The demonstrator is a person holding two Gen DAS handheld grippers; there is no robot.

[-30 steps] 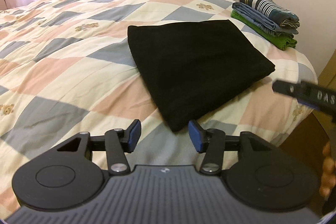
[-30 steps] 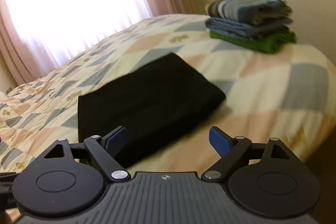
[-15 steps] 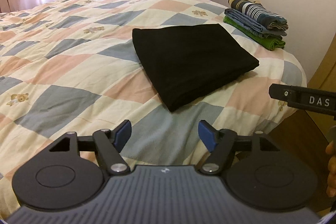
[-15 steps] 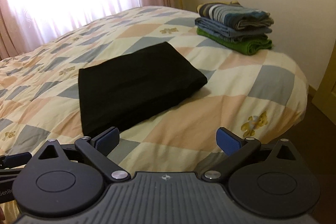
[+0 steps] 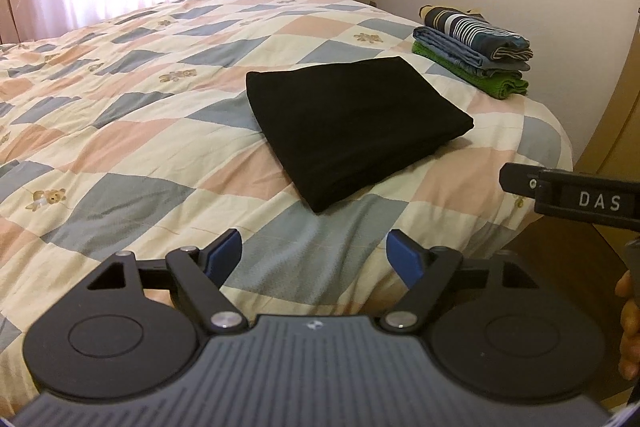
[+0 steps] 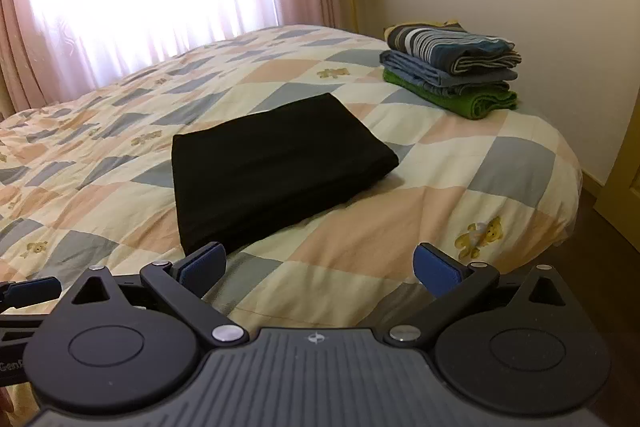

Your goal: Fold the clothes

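Clothes: patchwork quilted bed (image 5: pixel 120 131); black folded garment (image 5: pixel 352 123), neat rectangle near bed's corner; stack of three folded clothes (image 6: pixel 452 71) beyond. Left gripper (image 5: pixel 314 253), right gripper (image 6: pixel 318 265): jaws spread, empty, now withdrawn farther back; folding looks complete.

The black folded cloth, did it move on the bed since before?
No. The black folded cloth sits on the same quilt squares beside the clothes stack; only the cameras backed away.
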